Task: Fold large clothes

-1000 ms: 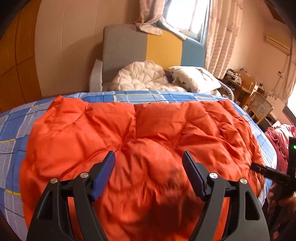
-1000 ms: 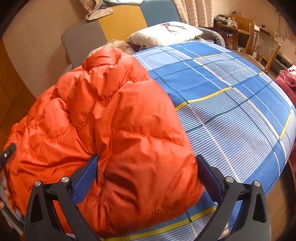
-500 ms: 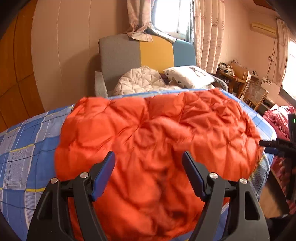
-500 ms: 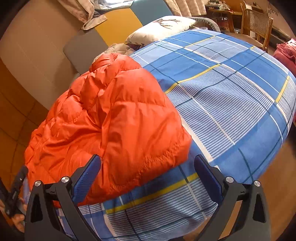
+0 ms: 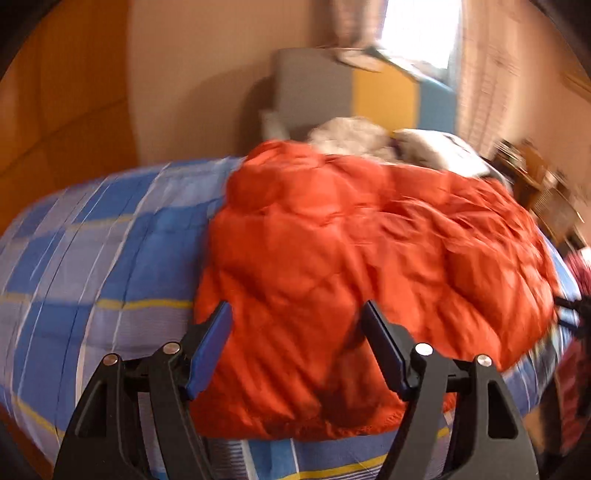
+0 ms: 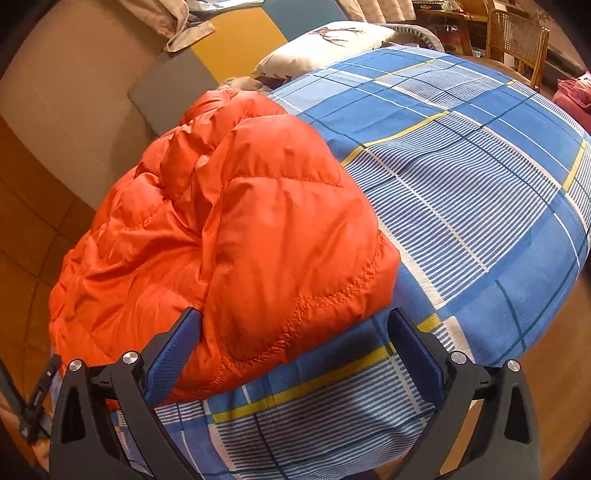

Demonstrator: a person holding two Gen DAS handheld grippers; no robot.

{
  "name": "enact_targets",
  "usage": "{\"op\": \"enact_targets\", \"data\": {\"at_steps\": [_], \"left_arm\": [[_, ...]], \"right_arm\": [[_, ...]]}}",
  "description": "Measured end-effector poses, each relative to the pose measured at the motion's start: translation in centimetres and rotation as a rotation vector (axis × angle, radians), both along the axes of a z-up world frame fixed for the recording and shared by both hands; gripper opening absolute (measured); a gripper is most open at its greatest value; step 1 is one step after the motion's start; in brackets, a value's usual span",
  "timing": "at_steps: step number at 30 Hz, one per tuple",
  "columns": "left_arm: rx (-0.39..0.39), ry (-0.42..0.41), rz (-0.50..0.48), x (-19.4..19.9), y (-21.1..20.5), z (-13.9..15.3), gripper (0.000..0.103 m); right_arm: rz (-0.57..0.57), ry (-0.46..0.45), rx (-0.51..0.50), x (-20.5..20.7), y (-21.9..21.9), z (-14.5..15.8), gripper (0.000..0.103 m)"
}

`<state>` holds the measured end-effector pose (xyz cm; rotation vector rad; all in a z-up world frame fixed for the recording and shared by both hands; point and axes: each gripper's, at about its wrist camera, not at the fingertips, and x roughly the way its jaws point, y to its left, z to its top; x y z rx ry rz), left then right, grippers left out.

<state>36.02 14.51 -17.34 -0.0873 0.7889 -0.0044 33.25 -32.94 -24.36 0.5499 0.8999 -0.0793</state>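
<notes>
An orange quilted down jacket (image 5: pixel 362 258) lies folded in a puffy heap on the blue checked bedspread (image 5: pixel 92 258). It also shows in the right wrist view (image 6: pixel 229 240), on the left part of the bed (image 6: pixel 480 192). My left gripper (image 5: pixel 297 343) is open and empty, held just in front of the jacket's near hem. My right gripper (image 6: pixel 293 347) is open and empty, over the jacket's near corner and the bed's front edge. The left wrist view is blurred by motion.
A grey, yellow and blue armchair (image 5: pixel 351 92) stands behind the bed with a white quilted coat (image 5: pixel 351 136) and a pillow (image 6: pixel 325 40) on it. A wicker chair (image 6: pixel 517 33) and red cloth (image 6: pixel 576 96) are at the far right. Wood floor (image 6: pixel 554 354) lies below the bed's edge.
Both grippers have pulled back from the jacket toward the bed's front edge. The left view has swung left, showing more bedspread beside the jacket. The jacket lies flatter and still.
</notes>
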Motion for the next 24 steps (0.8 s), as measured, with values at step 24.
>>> {"op": "enact_targets", "data": {"at_steps": [24], "left_arm": [[0.132, -0.100, -0.357, -1.0, -1.5, 2.1, 0.066]], "right_arm": [[0.008, 0.006, 0.006, 0.1, -0.1, -0.3, 0.100]]}}
